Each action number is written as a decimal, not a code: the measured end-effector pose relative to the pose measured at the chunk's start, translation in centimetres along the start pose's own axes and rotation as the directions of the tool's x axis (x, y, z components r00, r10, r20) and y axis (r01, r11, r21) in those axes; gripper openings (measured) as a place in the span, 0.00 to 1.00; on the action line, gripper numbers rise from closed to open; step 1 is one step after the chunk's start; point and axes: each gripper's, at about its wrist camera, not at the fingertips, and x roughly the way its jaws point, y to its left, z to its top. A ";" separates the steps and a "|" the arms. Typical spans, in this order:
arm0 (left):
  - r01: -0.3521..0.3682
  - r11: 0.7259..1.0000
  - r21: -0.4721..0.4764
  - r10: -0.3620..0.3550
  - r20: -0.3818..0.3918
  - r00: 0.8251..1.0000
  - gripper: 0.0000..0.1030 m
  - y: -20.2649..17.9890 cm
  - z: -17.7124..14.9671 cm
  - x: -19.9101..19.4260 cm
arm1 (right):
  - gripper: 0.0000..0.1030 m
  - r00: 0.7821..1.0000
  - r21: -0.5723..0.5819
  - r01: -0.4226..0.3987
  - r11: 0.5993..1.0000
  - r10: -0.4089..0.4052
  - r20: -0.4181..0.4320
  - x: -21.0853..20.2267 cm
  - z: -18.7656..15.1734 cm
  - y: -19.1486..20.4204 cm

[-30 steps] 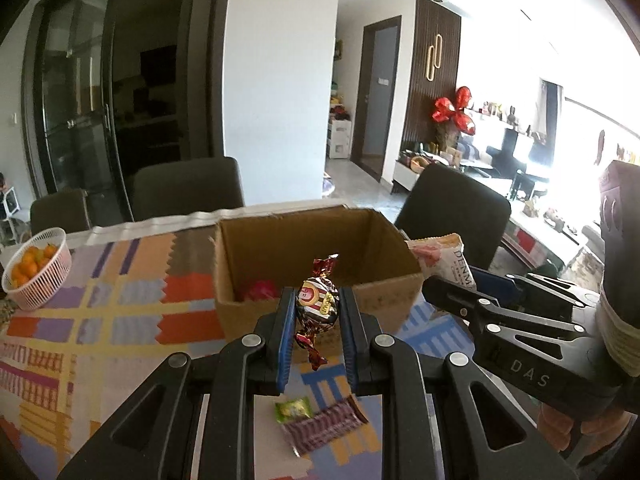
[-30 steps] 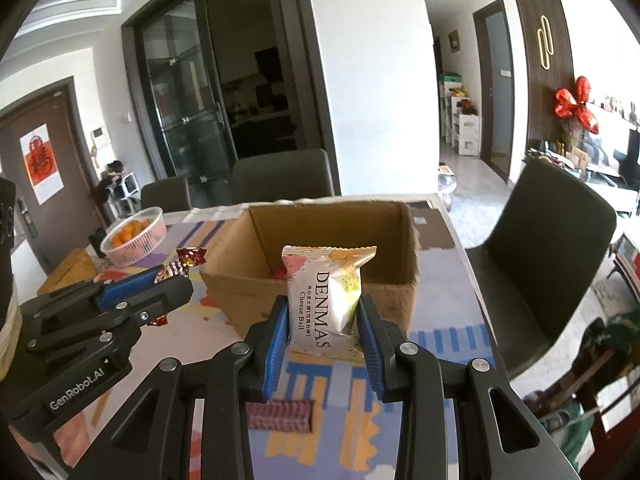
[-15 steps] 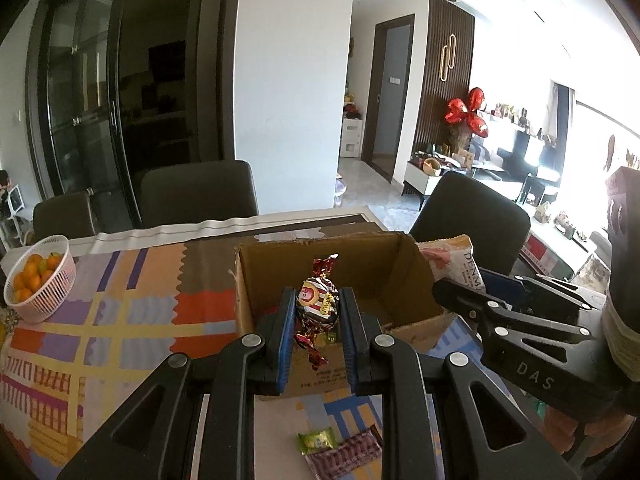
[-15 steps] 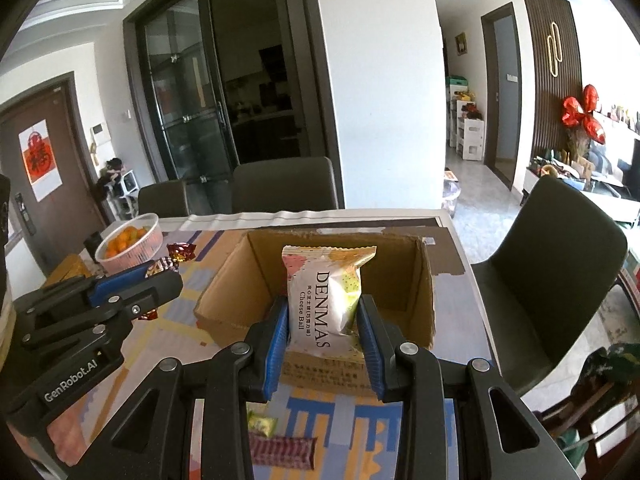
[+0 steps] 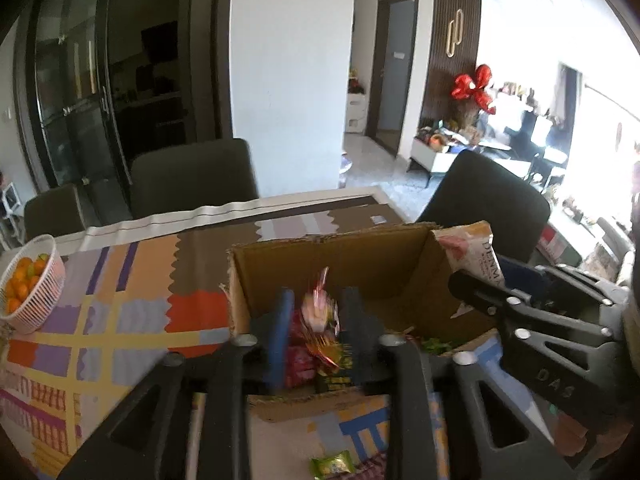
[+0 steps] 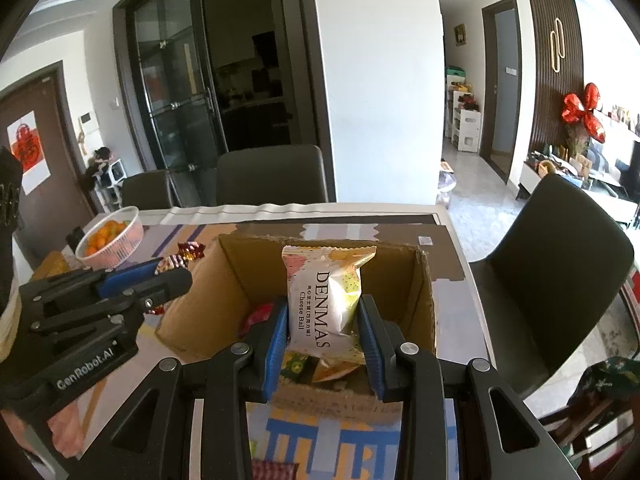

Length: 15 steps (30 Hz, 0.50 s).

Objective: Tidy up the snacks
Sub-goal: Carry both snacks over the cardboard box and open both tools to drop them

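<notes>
Both tongs are over the open cardboard box [image 6: 324, 320] on the desk [image 5: 120, 320]. Left tongs [image 5: 316, 334] look like they've let go: the fingers are spread and the foil-wrapped candy [image 5: 318, 312] sits blurry between them, not clearly touching either pad, right above the box opening. Right tongs [image 6: 323, 344] are clenched on the DENMAS packet [image 6: 326, 308], held upright just above the box; you can read "DENMAS" and "Cheese Ball" down the front, plus some small characters I can't make out. Left tool body says "GenRobot.AI" in the right view, and the right one reads "DAS" in the left view. Inside the box there's a red wrapper [image 6: 258, 314] and a few other snacks. Green candy [image 5: 332, 465] lies on the patterned cloth in front of the box. White basket of oranges [image 6: 110, 236] sits off to the left.
</notes>
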 end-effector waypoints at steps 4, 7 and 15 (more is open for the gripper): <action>-0.012 1.000 -0.003 0.012 0.024 1.000 0.52 0.0 -0.6 -0.7 | 0.51 1.000 0.028 0.020 0.999 -0.020 -0.004 0.5 0.1 -0.6; -0.033 0.999 0.013 0.033 0.044 0.998 0.56 0.0 -1.4 -1.7 | 0.51 1.000 0.022 0.030 0.999 -0.030 0.000 0.2 -0.4 -0.7; -0.028 0.999 0.025 0.026 0.064 0.998 0.58 0.0 -4.0 -3.9 | 0.53 0.999 -0.016 0.028 0.999 -0.027 0.026 -2.2 -2.6 0.7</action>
